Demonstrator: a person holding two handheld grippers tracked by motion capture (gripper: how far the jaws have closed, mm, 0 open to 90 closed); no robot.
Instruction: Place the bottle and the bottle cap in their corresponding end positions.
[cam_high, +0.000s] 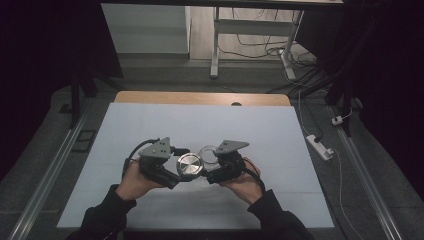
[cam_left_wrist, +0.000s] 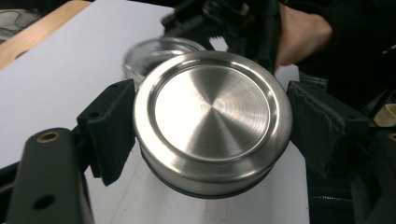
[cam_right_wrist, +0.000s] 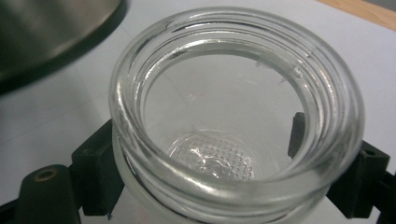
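A round brushed-steel lid (cam_left_wrist: 212, 119) sits between the pads of my left gripper (cam_left_wrist: 212, 126), which is shut on its rim. In the high view the lid (cam_high: 190, 166) shows between the two hands, held above the white mat by the left gripper (cam_high: 172, 175). My right gripper (cam_right_wrist: 233, 163) is shut on a clear glass jar (cam_right_wrist: 236, 116), its threaded mouth open and empty, a dotted base visible inside. The jar (cam_high: 207, 151) is just right of and behind the lid, in the right gripper (cam_high: 212, 172). The steel lid's edge (cam_right_wrist: 51, 37) appears at the upper left of the right gripper view.
A white mat (cam_high: 150, 120) covers the table, with a wooden edge (cam_high: 200, 98) at the far side. Both of the person's hands and dark sleeves come in from the near edge. A power strip (cam_high: 320, 146) and cables lie on the floor to the right.
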